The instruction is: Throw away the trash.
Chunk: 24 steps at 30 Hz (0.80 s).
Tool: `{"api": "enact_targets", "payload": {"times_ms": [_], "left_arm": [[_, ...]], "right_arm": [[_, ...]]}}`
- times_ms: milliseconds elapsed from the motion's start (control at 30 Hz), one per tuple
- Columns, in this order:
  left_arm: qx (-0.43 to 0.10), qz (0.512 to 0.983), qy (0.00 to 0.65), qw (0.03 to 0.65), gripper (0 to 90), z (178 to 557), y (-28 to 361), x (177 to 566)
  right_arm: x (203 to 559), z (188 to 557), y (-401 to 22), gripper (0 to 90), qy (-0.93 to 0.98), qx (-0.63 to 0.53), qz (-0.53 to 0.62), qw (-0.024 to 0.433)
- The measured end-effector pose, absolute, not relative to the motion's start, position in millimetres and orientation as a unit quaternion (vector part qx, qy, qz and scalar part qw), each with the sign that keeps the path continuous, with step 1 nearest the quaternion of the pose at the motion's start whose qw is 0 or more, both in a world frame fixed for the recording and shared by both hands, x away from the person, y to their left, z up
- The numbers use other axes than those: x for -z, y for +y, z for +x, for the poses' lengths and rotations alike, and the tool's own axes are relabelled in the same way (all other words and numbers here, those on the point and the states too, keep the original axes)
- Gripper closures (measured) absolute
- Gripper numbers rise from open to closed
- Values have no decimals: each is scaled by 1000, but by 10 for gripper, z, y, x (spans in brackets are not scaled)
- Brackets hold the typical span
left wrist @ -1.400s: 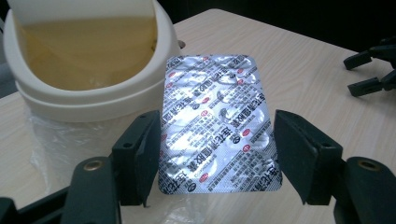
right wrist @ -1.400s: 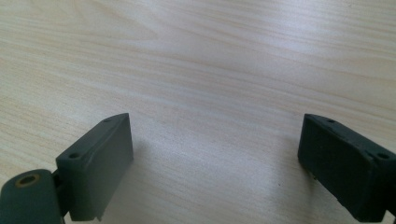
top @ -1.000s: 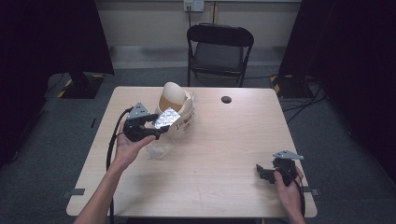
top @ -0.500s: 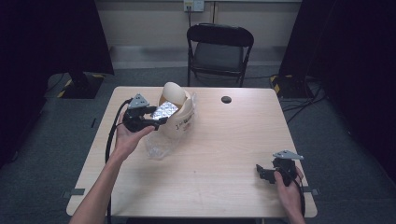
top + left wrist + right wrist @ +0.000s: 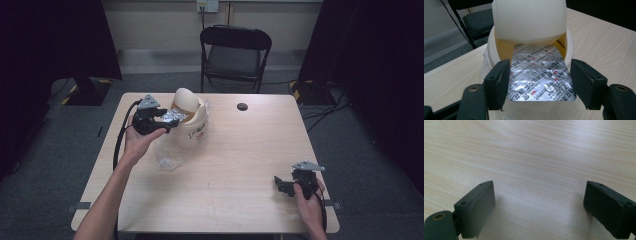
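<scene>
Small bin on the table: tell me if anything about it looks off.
The small cream bin sits on a crumpled clear plastic bag rather than being lined by it. Its swing lid is tipped open, and a foil blister pack, held edgewise by the left gripper, is halfway into the opening.

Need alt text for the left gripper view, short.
A silver foil blister pack with red and black print is clamped by its two side edges between the black jaws of the left gripper, its far end poking under the tilted swing lid of a small cream plastic bin. The bin stands on a pale wooden table, crinkled clear plastic beneath it.
</scene>
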<state>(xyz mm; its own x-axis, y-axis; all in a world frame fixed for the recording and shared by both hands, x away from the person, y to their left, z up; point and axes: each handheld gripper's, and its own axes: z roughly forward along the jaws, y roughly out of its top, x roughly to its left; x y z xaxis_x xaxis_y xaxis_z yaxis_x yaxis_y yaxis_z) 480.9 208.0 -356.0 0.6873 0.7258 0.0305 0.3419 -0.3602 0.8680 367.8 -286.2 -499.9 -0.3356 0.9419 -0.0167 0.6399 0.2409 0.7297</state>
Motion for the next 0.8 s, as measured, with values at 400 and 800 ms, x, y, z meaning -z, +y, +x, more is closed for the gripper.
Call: {"api": "enact_targets", "payload": {"times_ms": [400,800], "left_arm": [[-205,810,318,449,564,4894,1972,3588],[-188,808,330,450,472,4982,1900,3611]], "right_arm": [[4998,3678,-2861,96,752,-321,526,235],[4999,3678,-2862,96,752,-321,526,235]]}}
